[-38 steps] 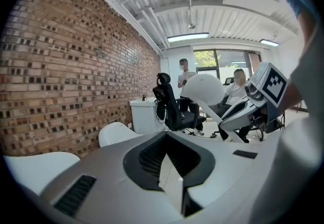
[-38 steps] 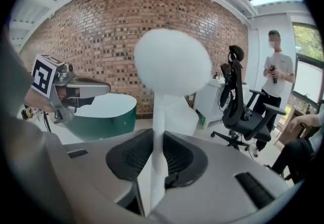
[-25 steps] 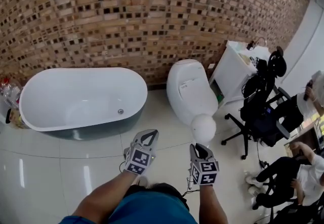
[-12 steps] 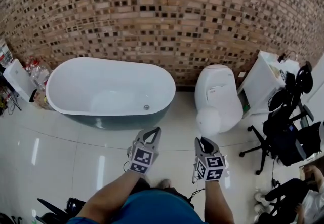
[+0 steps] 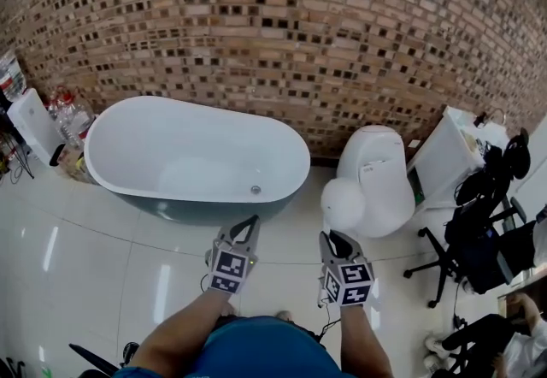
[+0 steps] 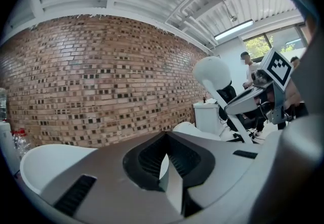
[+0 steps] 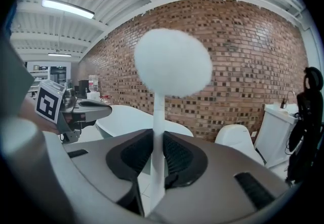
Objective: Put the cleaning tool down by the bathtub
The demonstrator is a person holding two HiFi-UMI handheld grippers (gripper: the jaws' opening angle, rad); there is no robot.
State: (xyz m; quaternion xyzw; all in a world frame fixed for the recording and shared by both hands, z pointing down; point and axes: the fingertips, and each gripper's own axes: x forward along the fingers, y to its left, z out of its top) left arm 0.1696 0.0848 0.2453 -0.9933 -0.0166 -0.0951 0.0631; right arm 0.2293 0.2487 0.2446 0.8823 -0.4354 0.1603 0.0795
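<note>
1. White, round-headed cleaning tool (image 5: 344, 203) is held upright in the right gripper (image 5: 335, 241). The jaws are clamped on its thin handle, and the head shows between the bathtub (image 5: 171, 145) and the toilet (image 5: 376, 171).
2. Left gripper (image 5: 246, 229): jaws closed, nothing between them.
3. Recommended: carry the tool left to the bathtub's near wall and lower it until the handle end meets the floor tiles. Lay it down beside the bathtub, then release.
4. Risk: it is likely top-heavy and may topple if released upright.

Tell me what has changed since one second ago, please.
The person turned left: the bathtub and the toilet now sit further right in the head view. The right gripper still clamps the cleaning tool; the left gripper stays shut, empty.
</note>
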